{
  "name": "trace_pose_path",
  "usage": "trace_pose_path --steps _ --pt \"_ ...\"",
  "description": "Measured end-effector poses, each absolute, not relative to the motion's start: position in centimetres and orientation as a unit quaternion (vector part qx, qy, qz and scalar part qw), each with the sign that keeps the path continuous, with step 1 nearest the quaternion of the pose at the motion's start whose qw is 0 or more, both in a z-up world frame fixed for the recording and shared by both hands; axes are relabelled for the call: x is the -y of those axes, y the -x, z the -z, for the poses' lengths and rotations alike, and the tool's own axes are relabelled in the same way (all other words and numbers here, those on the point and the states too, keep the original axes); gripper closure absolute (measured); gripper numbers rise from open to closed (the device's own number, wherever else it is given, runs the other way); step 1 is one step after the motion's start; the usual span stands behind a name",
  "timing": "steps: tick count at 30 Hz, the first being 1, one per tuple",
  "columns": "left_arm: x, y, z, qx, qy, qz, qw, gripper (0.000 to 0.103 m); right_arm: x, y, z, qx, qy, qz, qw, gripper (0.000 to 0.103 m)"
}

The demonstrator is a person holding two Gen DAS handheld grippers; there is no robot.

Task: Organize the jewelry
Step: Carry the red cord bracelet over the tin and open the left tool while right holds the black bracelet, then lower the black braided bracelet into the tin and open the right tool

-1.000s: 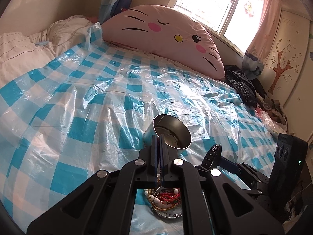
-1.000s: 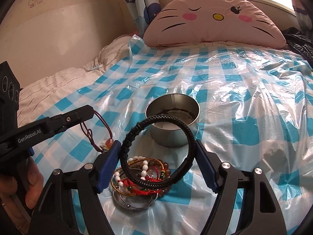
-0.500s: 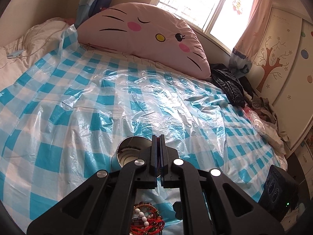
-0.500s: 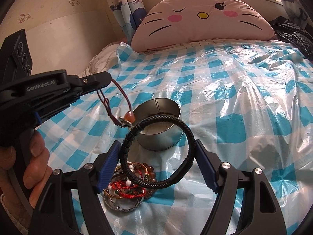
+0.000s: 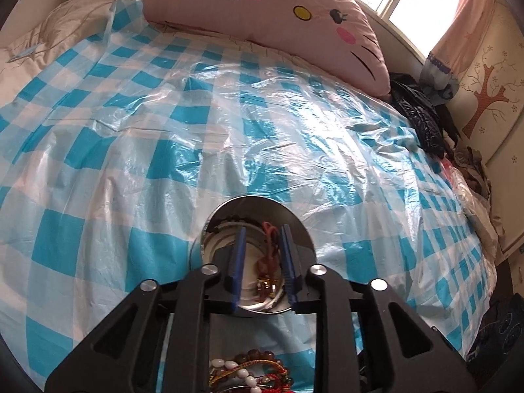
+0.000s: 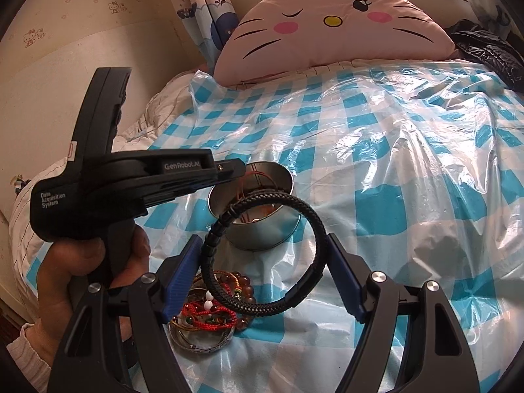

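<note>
My left gripper [image 5: 261, 255] just opening over the tin [image 6: 253, 208], red cord [image 5: 270, 240] dropping free, my right gripper [image 6: 263, 263] clamping the black braided bracelet [image 6: 262, 255] near the tin, bead pile [image 6: 211, 308] beneath it, cat pillow [image 6: 327, 29] well beyond the tin

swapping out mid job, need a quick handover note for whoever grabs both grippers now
Left gripper: jaws have just been opening over the round metal tin; red cord bracelet now hangs loose between them, into the tin.
Right gripper: shut on the black braided bracelet, held up in front of the tin.
Done: red cord piece delivered.
Left: drop the black bracelet in, then the pile of beaded bracelets and bangles on the checked plastic sheet.
</note>
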State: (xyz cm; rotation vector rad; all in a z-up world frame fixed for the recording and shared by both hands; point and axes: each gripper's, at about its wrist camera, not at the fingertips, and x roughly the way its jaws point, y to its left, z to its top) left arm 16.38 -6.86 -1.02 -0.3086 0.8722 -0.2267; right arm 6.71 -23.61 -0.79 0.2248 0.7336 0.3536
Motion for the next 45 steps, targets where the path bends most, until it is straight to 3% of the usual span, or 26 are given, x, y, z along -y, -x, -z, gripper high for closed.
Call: trace_pose_path --steps 1,3,10,25,40,45 --pt "6.1 -15.9 0.9 -0.412 0.157 0.095 0.892 0.057 23.6 -6.7 0.8 -0.358 -0.108 -0.172 0.911 0.03" --pt "4.4 -14.6 0.3 -0.39 0.173 0.063 0.902 0.047 23.4 -7.0 0.9 -0.362 -0.106 -0.173 0.91 0.03" --pt "-0.6 -10.1 0.3 -0.337 0.212 -0.052 0.916 0.031 22.6 -7.9 1.0 -0.367 -0.097 -0.185 0.906 0.03" --pt "-2.3 -10.6 0.5 -0.325 0.235 -0.07 0.914 0.031 18.6 -16.3 -1.4 -0.387 -0.027 -0.216 0.896 0.03" --pt "-3.1 -10.7 0.8 -0.327 0.255 -0.064 0.908 0.03 15.7 -20.5 2.7 -0.485 0.047 -0.197 0.851 0.028" --pt "-3.1 -10.8 0.8 -0.329 0.257 -0.063 0.907 0.029 16.7 -19.1 1.7 -0.459 0.029 -0.199 0.865 0.016"
